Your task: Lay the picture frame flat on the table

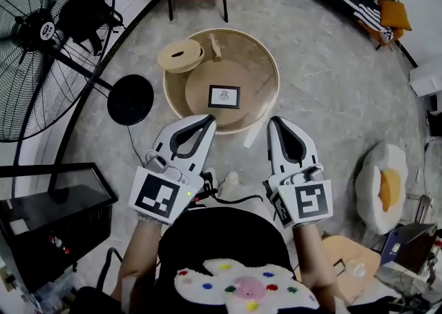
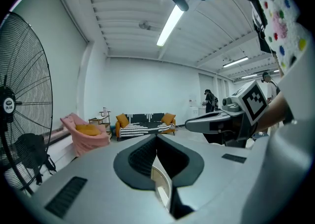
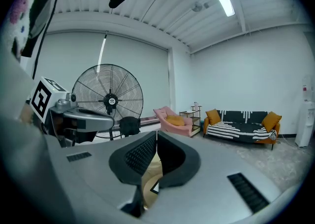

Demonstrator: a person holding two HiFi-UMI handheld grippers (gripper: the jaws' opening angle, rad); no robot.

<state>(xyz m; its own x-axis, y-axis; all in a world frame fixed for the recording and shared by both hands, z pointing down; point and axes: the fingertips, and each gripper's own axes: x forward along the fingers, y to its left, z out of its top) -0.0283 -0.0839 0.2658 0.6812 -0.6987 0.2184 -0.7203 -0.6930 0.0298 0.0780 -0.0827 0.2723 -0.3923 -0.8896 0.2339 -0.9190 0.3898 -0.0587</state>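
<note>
Head view from above: a person holds 2 grippers side by side, low and close to the body. The left gripper [image 1: 207, 121] has its jaws pressed together with nothing between them. The right gripper [image 1: 275, 121] is likewise closed and empty. Both tips point at a round glass-topped table [image 1: 277, 81] and stop just short of its near rim.

The picture frame [image 1: 224, 96], small with a black border, sits near the table's middle, ahead of the tips and between the 2 grippers, touched by neither. From this steep angle it looks face up (whether fully flat or leaning back cannot be told). A tan round lid [image 1: 180, 55] rests ahead and left of the left gripper.

Judgement: no grip is in hand; this is either the start or the finish. If the frame stands, the next move calls for opening 1 gripper, reaching forward over the rim and tipping it down gently.
</note>
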